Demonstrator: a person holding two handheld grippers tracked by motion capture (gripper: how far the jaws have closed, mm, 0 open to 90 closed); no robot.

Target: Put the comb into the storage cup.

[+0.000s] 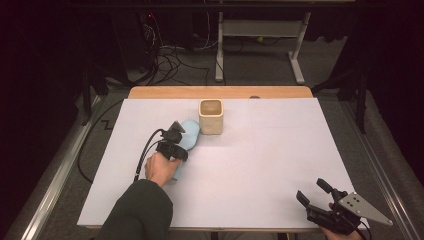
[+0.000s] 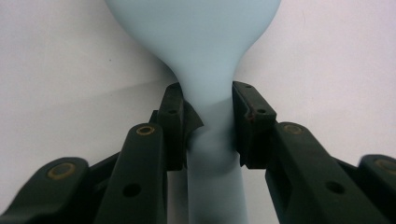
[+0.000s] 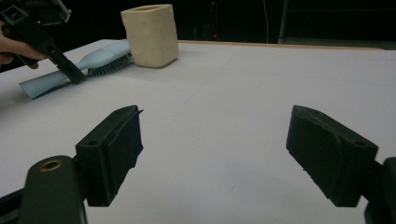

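Observation:
A light blue hairbrush point(image 1: 190, 131) lies bristles down on the white table cover, its head beside a cream square cup point(image 1: 211, 116). My left gripper point(image 1: 175, 149) comes down on the brush from above. In the left gripper view its jaws press both sides of the narrow neck of the hairbrush point(image 2: 196, 32), so the left gripper point(image 2: 208, 100) is shut on it. The right gripper view shows the hairbrush point(image 3: 100, 59) and the cup point(image 3: 150, 35) far off to the left. My right gripper point(image 1: 311, 190) rests open near the front right corner, and nothing lies between the jaws of the right gripper point(image 3: 215, 149).
The white cover point(image 1: 260, 160) spreads over most of the table, with a wooden edge point(image 1: 220, 92) at the far side. Beyond the table are cables on the floor point(image 1: 170, 60) and a white desk frame point(image 1: 260, 30).

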